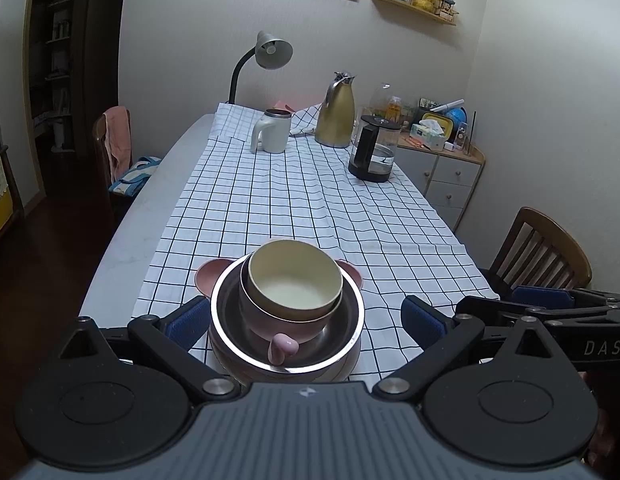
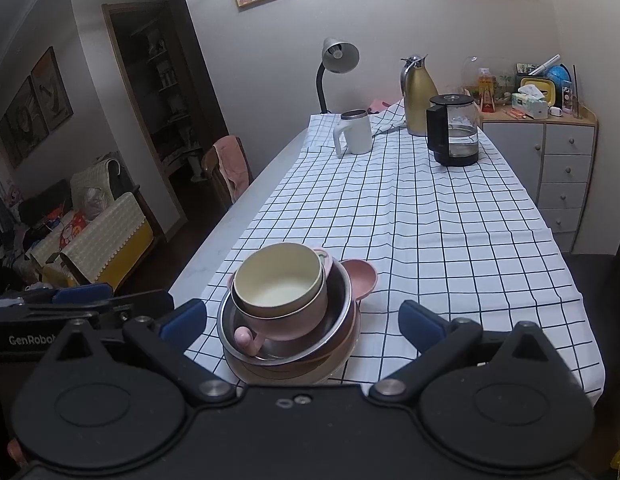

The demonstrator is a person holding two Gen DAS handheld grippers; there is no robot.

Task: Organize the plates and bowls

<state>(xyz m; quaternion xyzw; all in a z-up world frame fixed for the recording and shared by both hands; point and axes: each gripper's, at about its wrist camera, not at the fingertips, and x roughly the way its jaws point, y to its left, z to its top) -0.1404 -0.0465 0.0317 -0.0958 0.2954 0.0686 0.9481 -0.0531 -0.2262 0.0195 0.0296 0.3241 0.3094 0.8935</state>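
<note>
A stack of dishes stands at the near end of the checked tablecloth [image 1: 310, 200]. A cream bowl [image 1: 294, 278] sits in a pink handled cup [image 1: 284, 326], inside a steel bowl [image 1: 230, 300], on a pink eared plate [image 1: 208, 276]. My left gripper [image 1: 306, 320] is open and empty, its blue pads either side of the stack, not touching it. The right gripper's fingers [image 1: 549, 300] show at the right. In the right wrist view the same stack [image 2: 286, 304] lies between the pads of my open, empty right gripper [image 2: 304, 316]. The left gripper's fingers [image 2: 82, 294] show at the left.
At the far end stand a white mug [image 1: 272, 132], a gold thermos [image 1: 337, 110], a glass kettle [image 1: 374, 148] and a desk lamp [image 1: 266, 54]. A wooden chair [image 1: 541, 252] stands at the right, another chair [image 1: 114, 148] at the left, a drawer cabinet [image 2: 565, 168] at the far right.
</note>
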